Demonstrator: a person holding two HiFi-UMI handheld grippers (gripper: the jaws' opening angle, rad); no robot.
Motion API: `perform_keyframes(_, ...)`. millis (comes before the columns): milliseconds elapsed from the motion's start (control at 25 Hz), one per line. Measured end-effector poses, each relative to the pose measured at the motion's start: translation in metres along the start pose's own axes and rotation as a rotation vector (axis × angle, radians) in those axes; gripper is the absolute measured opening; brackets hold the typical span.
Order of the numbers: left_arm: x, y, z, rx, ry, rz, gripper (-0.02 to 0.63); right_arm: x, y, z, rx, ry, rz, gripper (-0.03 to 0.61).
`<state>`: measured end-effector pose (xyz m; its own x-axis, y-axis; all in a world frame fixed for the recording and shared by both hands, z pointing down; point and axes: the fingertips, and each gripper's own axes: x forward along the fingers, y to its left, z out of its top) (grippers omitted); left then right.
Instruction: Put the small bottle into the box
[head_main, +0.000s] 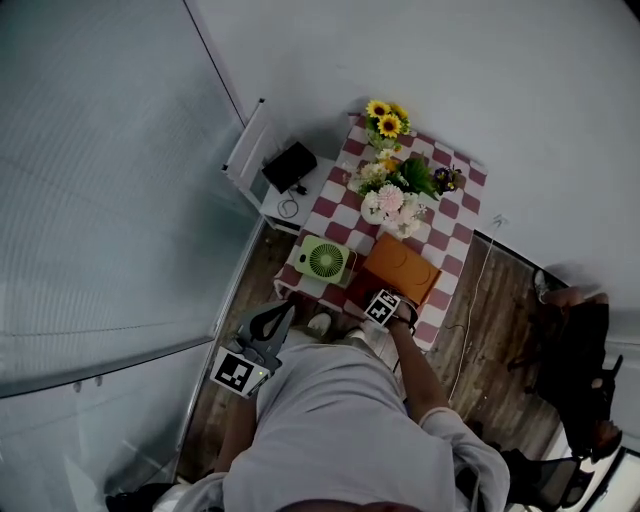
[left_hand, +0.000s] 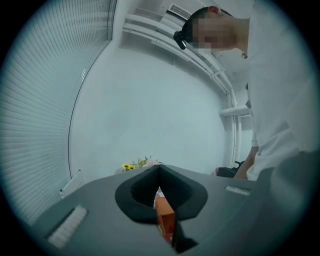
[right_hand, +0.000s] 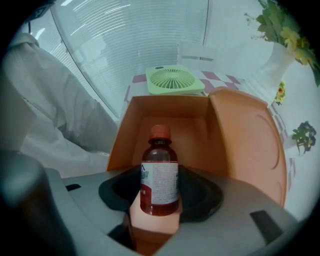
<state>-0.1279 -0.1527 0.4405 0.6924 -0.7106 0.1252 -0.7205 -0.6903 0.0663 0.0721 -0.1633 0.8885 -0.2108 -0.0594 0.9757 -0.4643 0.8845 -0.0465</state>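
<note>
A small bottle (right_hand: 159, 175) with a red cap, white label and dark red liquid stands upright between the fingers of my right gripper (right_hand: 159, 202), which is shut on it. Just beyond it the orange box (right_hand: 200, 125) lies open, its lid (right_hand: 252, 140) tipped to the right. In the head view my right gripper (head_main: 383, 306) hovers at the near edge of the box (head_main: 402, 268); the bottle is hidden there. My left gripper (head_main: 262, 335) hangs off the table's left side, and its jaws (left_hand: 162, 212) are shut on nothing, pointing at a bare wall.
The checkered table (head_main: 450, 215) also holds a green fan (head_main: 325, 260) left of the box and flower vases (head_main: 392, 190) behind it. A white side table (head_main: 285, 190) with a black object stands at the left. A person's torso fills the lower head view.
</note>
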Motion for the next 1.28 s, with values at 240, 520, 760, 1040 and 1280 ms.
perform_keyframes(240,0.003,0.003,0.000,-0.007,-0.009,-0.027,-0.001,-0.008,-0.003,0.004,0.096,-0.054,0.021,0.227)
perform_keyframes(520,0.005,0.010,-0.011,0.010,-0.002,-0.066,-0.001,-0.026,-0.007,0.010,0.139,-0.097,-0.004,0.222)
perform_keyframes(760,0.013,0.013,-0.009,0.010,-0.017,-0.111,-0.001,-0.045,-0.012,0.018,0.246,-0.198,0.003,0.219)
perform_keyframes(1040,0.033,0.003,-0.013,0.017,-0.001,-0.201,-0.002,-0.106,-0.011,0.038,0.461,-0.453,0.032,0.212)
perform_keyframes(1280,0.056,-0.017,-0.012,0.038,0.011,-0.317,-0.001,-0.181,-0.010,0.050,0.593,-0.716,0.005,0.204)
